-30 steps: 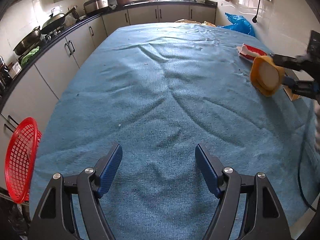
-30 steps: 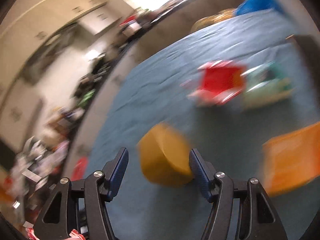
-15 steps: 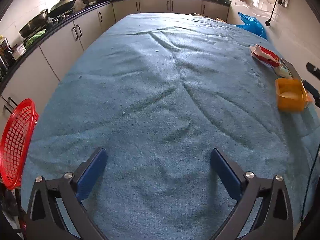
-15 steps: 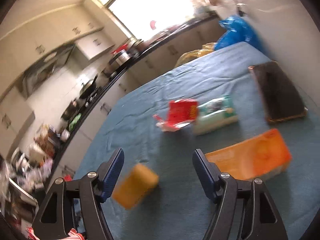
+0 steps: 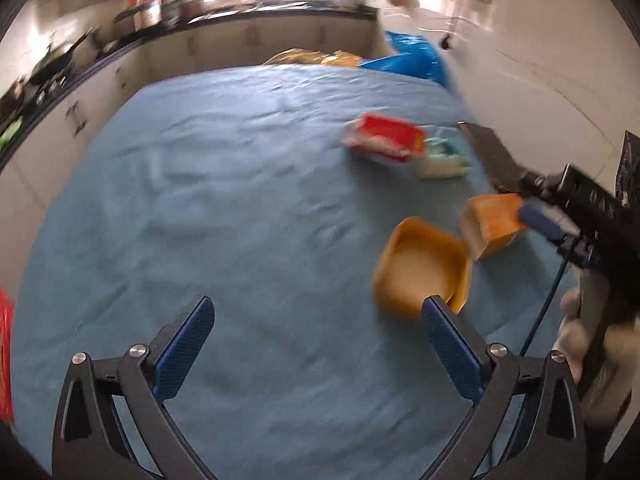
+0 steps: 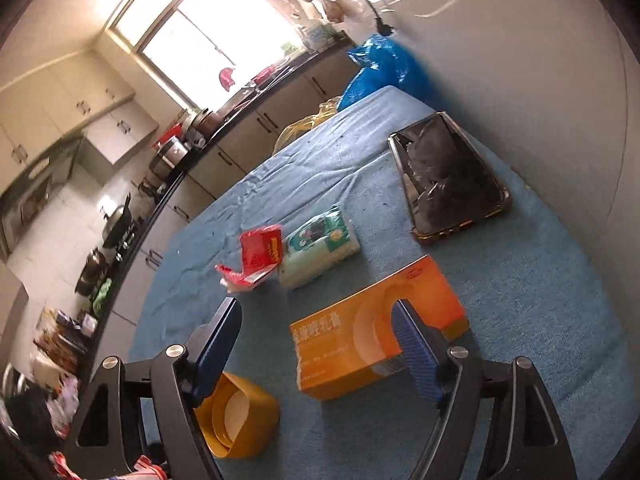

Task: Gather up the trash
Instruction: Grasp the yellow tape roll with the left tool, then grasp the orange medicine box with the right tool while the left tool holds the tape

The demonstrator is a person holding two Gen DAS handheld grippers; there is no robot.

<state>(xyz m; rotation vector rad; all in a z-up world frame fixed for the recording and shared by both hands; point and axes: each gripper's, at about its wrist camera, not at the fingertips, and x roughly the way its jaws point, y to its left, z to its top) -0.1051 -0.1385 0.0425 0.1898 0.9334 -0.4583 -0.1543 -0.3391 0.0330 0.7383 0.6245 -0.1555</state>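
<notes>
We have gathered nothing yet: the yellow tub, orange box, red wrapper and tissue pack lie on the tabletop, our left claw wide and empty, our right claw opening, gripping nothing.

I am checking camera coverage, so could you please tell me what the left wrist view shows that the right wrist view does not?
Only the left wrist view shows the right tongs from outside, the hand holding them, and a red basket edge. Only the right wrist view shows the dark tray plainly, with its contents. Both show the yellow cup, orange box, red wrapper, tissue pack and blue bag.
</notes>
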